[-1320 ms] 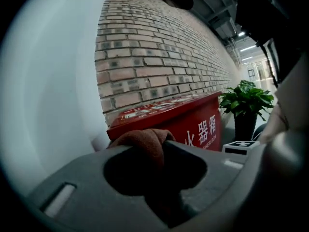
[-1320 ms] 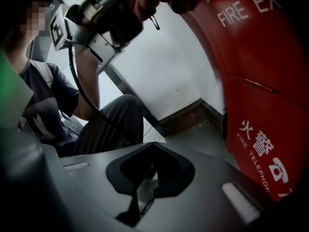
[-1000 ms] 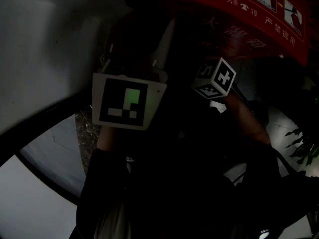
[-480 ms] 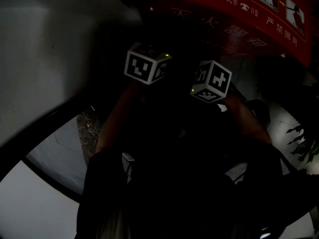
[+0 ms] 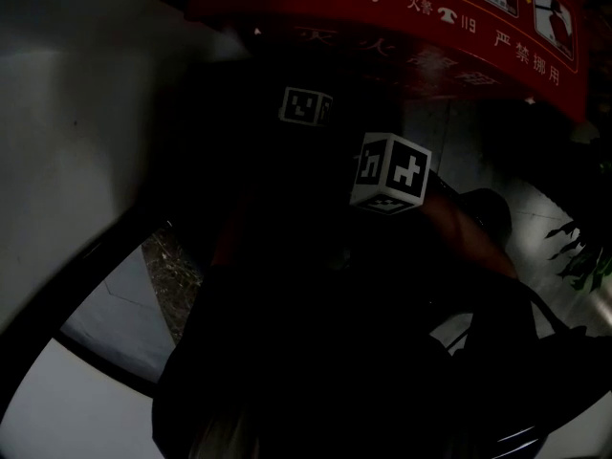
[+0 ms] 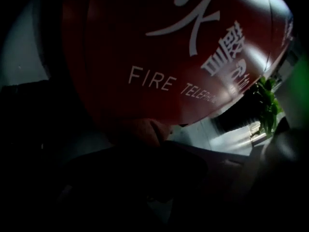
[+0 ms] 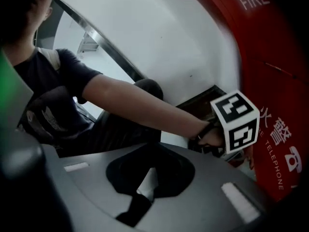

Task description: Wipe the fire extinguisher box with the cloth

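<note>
The fire extinguisher box (image 5: 402,17) stands upright by a pale wall (image 5: 86,161), with its red front directly ahead of both tools. The left tool (image 6: 153,144) is close against that front, just below the white lettering. Its jaws appear closed on the cloth (image 6: 136,128), a reddish bunched lump at the tips. The light is poor, so we read this grip with some reserve. The right tool (image 7: 145,190) is held beside it, jaws brought together with nothing between them, looking across at the person's left arm (image 7: 145,105).

We judge the cloth soft, light and limp. Grip it in a bunch near its middle, so that a pad of fabric, not the jaw tips, meets the panel. The box front looks like hard, smooth painted metal, stiff enough for firm strokes. It seems fixed in place, so we expect no second hold is needed. Loose cloth ends may slip out under drag
</note>
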Tool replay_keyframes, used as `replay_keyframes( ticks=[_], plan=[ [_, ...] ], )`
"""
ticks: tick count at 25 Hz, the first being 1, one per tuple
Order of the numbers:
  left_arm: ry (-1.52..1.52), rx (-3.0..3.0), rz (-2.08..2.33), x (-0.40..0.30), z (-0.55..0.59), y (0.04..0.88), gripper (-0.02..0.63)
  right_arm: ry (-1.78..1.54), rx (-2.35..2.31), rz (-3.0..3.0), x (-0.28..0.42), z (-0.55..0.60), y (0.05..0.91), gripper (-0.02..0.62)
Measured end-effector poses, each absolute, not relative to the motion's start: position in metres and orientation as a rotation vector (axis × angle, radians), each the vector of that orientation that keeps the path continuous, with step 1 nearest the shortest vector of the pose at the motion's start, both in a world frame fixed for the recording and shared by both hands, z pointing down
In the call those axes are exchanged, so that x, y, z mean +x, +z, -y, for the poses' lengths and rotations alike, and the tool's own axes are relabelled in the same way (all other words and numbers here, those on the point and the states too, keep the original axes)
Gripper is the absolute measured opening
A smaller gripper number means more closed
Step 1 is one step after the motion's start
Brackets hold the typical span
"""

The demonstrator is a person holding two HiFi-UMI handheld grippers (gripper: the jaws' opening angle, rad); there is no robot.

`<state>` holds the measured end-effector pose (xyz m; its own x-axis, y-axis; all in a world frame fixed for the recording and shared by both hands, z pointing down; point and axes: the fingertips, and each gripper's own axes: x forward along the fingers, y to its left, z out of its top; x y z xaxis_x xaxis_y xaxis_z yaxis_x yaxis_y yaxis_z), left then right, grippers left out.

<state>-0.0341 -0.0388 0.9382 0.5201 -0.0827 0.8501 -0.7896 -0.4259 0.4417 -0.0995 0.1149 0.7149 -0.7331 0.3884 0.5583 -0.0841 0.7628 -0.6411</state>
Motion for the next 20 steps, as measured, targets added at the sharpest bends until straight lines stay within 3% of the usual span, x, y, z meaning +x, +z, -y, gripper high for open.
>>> replay_keyframes(
  ticks=[6,20],
  plan=[
    [0.856,1.900,0.766,-0.012,0.059,0.927,0.107,0.885,-0.174,2.240,-0.093,-0.118,0.728,-0.002],
    [0.918,1.912,0.724,0.008,0.057,0.845,0.106,0.841,-0.251,2.207,-0.089,-0.113,0.734,-0.002]
  ],
)
